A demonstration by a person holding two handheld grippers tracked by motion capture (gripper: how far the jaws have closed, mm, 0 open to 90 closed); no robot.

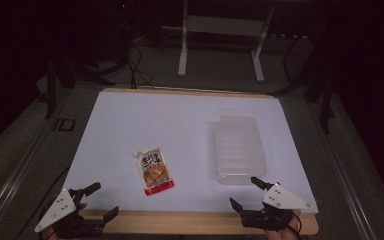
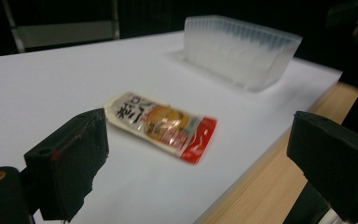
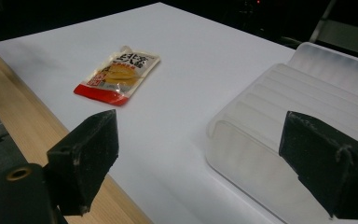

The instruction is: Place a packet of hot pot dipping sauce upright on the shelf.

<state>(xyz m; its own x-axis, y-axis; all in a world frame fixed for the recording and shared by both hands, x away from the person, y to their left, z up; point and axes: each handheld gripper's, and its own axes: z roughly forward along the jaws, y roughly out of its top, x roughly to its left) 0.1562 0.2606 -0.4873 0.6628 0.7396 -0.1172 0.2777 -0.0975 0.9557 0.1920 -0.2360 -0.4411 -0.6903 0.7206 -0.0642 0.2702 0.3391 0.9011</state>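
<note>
A flat food pouch (image 1: 154,170) with a red bottom edge lies on the white sheet, left of centre. It also appears in the left gripper view as the pouch (image 2: 161,124) and in the right gripper view as the pouch (image 3: 117,75). A clear plastic tray (image 1: 238,148) sits upside down to its right, seen as the tray (image 2: 242,49) and the tray (image 3: 307,121). My left gripper (image 1: 104,201) hovers open at the table's front left corner, nothing between its jaws. My right gripper (image 1: 248,194) stands open just in front of the tray's near end, holding nothing.
The white sheet (image 1: 180,125) covers a wooden table whose bare front edge (image 1: 180,222) runs between my grippers. Beyond the table stand a metal frame (image 1: 220,45) and cables on a dark floor.
</note>
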